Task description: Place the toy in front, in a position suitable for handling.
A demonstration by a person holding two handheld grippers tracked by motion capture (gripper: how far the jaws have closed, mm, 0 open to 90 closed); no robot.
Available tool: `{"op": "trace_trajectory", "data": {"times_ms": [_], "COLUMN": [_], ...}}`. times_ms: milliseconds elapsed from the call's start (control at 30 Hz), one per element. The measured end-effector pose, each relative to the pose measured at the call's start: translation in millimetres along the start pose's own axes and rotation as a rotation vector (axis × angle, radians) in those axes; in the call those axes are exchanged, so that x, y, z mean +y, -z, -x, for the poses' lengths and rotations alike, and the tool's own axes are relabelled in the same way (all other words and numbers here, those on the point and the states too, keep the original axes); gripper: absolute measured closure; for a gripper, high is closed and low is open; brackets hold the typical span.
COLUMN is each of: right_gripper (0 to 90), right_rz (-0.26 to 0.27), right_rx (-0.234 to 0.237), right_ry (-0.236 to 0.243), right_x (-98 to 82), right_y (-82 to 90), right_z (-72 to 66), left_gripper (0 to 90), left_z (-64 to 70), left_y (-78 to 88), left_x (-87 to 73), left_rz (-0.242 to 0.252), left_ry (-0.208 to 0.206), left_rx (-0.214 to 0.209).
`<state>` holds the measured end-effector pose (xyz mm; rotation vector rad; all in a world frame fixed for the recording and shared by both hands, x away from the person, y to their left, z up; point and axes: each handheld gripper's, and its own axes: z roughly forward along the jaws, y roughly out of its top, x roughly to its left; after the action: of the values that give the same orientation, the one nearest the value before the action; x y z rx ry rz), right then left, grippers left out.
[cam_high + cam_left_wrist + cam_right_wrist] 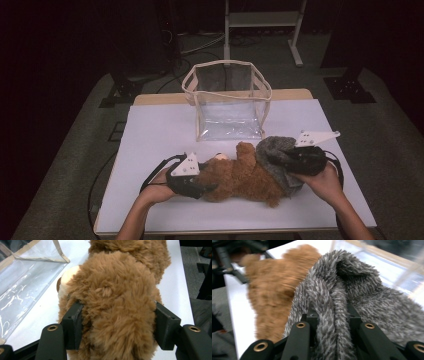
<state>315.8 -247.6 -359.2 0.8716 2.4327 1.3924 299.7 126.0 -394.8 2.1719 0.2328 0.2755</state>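
Note:
A brown teddy bear (240, 177) lies on its side near the front of the white table (155, 130), with a grey fuzzy garment (277, 147) over its right end. My left gripper (207, 189) comes in from the left. In the left gripper view its jaws press into the fur on both sides of the bear's (112, 302) head, so the gripper (116, 322) is shut on it. My right gripper (272, 162) is at the bear's right end, shut on a fold of the grey garment (352, 290), which bunches between its jaws (332, 317). The bear (272, 290) looks blurred beyond.
A clear plastic bag (227, 100) with beige trim stands open-topped behind the bear at mid-table; its wall (25, 277) is close by in the left gripper view. Cables trail from both grippers. Dark floor and stand legs surround the table.

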Motion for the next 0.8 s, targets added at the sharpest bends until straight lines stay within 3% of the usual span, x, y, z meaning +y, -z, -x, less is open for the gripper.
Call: {"op": "trace_trajectory", "data": {"times_ms": [67, 133, 300, 433, 533, 633, 800], "right_gripper": [71.0, 71.3, 71.4, 71.3, 71.3, 71.3, 71.3], "right_rz": [0.008, 0.007, 0.017, 0.016, -0.027, -0.037, -0.037], "right_rx": [0.002, -0.016, -0.016, 0.034, 0.021, 0.003, -0.031], "right_ry": [-0.047, -0.063, -0.064, 0.0, 0.051, 0.037, -0.043], "right_x": [-4.8, -8.3, -5.7, 14.8, 22.8, 21.1, 6.4], "right_y": [4.0, 7.9, 13.4, 7.8, -5.5, -11.4, -3.6], "right_z": [13.2, 18.6, 16.1, -0.8, -8.0, 1.7, 25.6], "left_gripper": [37.9, 38.1, 37.1, 37.0, 36.9, 36.6, 36.7], "left_z": [-1.3, -1.9, -0.2, -0.4, 0.8, 0.1, -0.9], "left_y": [-0.2, -0.9, -2.5, -2.2, -1.8, -2.2, -3.9], "left_x": [-0.9, -0.8, 0.4, -0.5, -0.9, -1.5, -0.5], "left_rz": [0.008, 0.01, 0.001, 0.001, -0.003, 0.004, 0.009], "left_ry": [0.008, 0.018, 0.014, 0.015, 0.012, 0.016, 0.019], "left_rx": [-0.002, -0.002, 0.003, 0.002, 0.003, 0.004, 0.006]}}
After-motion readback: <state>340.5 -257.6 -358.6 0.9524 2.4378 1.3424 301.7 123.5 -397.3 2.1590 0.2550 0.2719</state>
